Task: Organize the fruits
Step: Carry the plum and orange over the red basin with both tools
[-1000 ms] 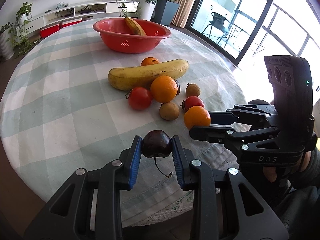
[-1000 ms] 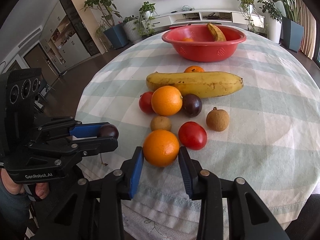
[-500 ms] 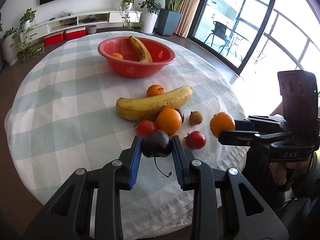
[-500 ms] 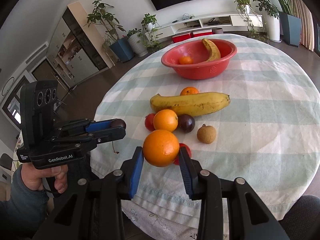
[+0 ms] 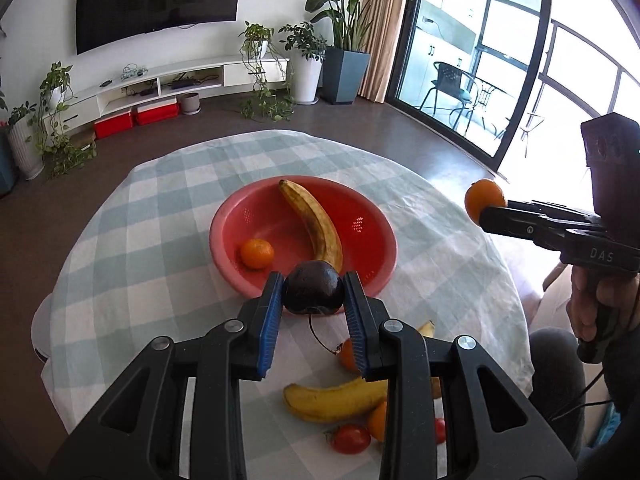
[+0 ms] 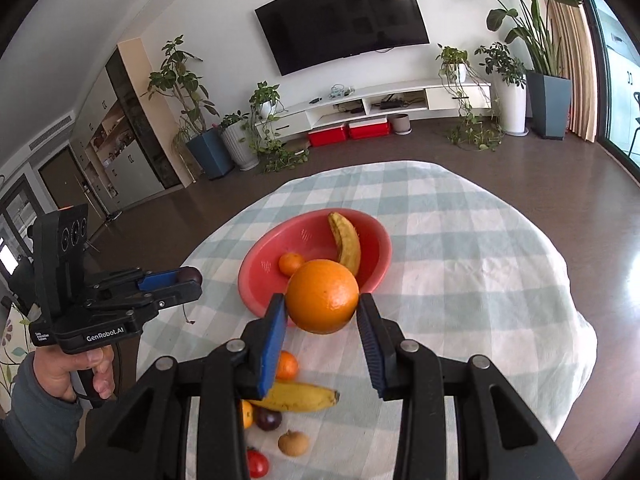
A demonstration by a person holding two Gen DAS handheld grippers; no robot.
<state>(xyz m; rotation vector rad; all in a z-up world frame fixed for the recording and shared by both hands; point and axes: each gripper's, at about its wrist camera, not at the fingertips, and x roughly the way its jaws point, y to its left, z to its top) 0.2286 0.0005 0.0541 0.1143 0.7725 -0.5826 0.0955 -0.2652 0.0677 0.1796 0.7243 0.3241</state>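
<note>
Now the round tabletop (image 5: 168,216) fills most of each view, under a cloth of pale green and white squares. Near its middle sits a red bowl (image 5: 372,240). Inside the bowl a long spotted banana (image 5: 316,228) leans from 12 o'clock down toward 5 o'clock, and a small orange fruit (image 5: 257,253) lies at 8 o'clock.

Next comes the left claw (image 5: 314,300). It is up in the air above the near rim of the bowl, at 6 o'clock. Its blue pads (image 5: 269,320) are squeezed tight on a dark plum (image 5: 314,288), and a thin stem hangs under the fruit.

The right claw (image 6: 323,320) is up in the air too, also over the bowl's near rim. Its pads are closed on a big orange (image 6: 322,295). From the left camera this orange shows at 3 o'clock, off to the side of the bowl.

A hand (image 6: 76,376) grips the handle of the left claw at 8 o'clock in the right camera view.

More fruit lies on the cloth near the 6 o'clock edge. A yellow banana (image 6: 296,396) is the biggest. Beside it are another small orange (image 6: 287,366), a dark purple fruit (image 6: 267,419), a brown round fruit (image 6: 293,443) and a red tomato (image 6: 257,463).
</note>
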